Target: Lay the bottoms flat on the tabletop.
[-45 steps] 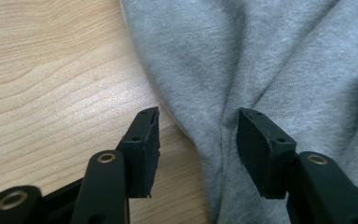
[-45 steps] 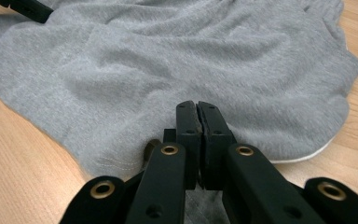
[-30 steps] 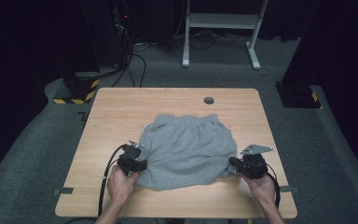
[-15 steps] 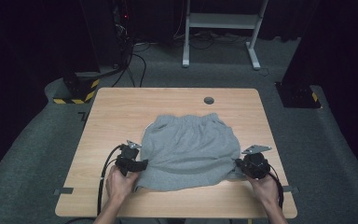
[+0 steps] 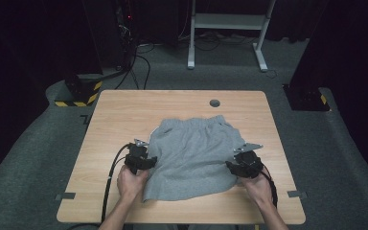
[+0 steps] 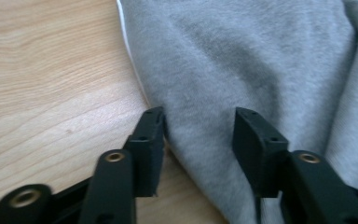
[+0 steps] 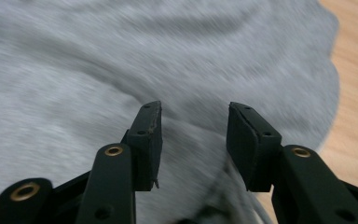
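The grey shorts (image 5: 196, 155) lie spread on the near half of the table (image 5: 124, 110), waistband away from the person, fabric rumpled and the near hem uneven. No fold looks made yet, so most work seems left. The left tool (image 6: 199, 128) stands spread astride the left edge, having just narrowed; the right tool (image 7: 193, 126) has just opened over the right side, pinching nothing.

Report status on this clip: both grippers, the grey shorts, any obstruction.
Left gripper open, jaws just closing, straddling shorts' edge. Right gripper open, jaws just opened, above cloth. Shorts flat on table. Nothing in the way.
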The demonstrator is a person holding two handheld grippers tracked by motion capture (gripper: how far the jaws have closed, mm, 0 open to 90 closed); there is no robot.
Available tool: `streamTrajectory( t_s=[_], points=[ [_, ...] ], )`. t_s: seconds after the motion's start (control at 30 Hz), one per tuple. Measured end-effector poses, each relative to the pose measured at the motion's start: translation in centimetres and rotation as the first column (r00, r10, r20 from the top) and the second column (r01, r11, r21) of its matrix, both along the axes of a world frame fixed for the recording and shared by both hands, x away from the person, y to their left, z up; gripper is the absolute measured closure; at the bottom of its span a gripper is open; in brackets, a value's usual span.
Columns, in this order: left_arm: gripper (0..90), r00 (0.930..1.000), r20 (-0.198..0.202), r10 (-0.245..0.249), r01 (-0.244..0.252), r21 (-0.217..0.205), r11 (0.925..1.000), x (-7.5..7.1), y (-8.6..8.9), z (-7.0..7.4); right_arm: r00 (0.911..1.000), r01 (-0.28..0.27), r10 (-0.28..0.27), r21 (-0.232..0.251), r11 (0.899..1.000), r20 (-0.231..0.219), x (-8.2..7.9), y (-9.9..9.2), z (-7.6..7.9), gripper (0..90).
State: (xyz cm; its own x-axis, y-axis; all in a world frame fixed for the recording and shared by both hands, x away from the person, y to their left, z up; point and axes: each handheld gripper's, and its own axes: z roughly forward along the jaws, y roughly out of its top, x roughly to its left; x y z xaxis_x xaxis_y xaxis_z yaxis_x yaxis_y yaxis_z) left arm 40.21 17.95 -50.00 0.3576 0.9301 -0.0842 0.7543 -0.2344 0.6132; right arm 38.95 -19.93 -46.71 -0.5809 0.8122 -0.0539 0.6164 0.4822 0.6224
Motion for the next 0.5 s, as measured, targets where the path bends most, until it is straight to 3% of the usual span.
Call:
streamTrajectory(
  t_s=[0.07, 0.13, 0.2, 0.27, 0.43, 0.5],
  points=[
    [62.5, 1.0, -0.002, -0.003, 0.003, 0.004, 1.0, 0.3, 0.0, -0.4, 0.9997, 0.021, -0.021, -0.01, 1.0, -0.013, 0.0, -0.5, -0.6, 59.5],
    [75.5, 0.9993, 0.033, -0.019, 0.019, 0.002, 0.9998, 0.2, -0.1, -0.5, 0.9993, 0.007, -0.008, -0.029, 1.0, -0.038, -0.1, -0.9, -1.1, 74.9],
    [84.1, 0.9992, 0.03, -0.028, 0.028, -0.003, 0.9996, 0.4, -0.2, -0.5, 0.9979, -0.02, 0.018, -0.028, 0.999, -0.062, -0.1, -1.2, -1.5, 86.1],
    [86.6, 0.9991, 0.019, -0.038, 0.038, -0.003, 0.9993, 0.4, -0.1, -0.4, 0.9983, -0.031, 0.028, -0.047, 0.998, -0.05, -0.3, -1.2, -1.5, 87.2],
    [87.2, 0.9964, 0.024, -0.082, 0.08, 0.084, 0.9932, 0.4, -0.4, 0.2, 0.9986, -0.045, 0.042, -0.077, 0.996, -0.031, -0.4, -0.9, -1.2, 87.6],
    [87.2, 0.9961, 0.031, -0.082, 0.079, 0.088, 0.9929, 0.4, -0.1, 0.6, 0.9986, -0.042, 0.039, -0.075, 0.996, -0.035, -0.3, -0.9, -1.2, 87.6]
  ],
)
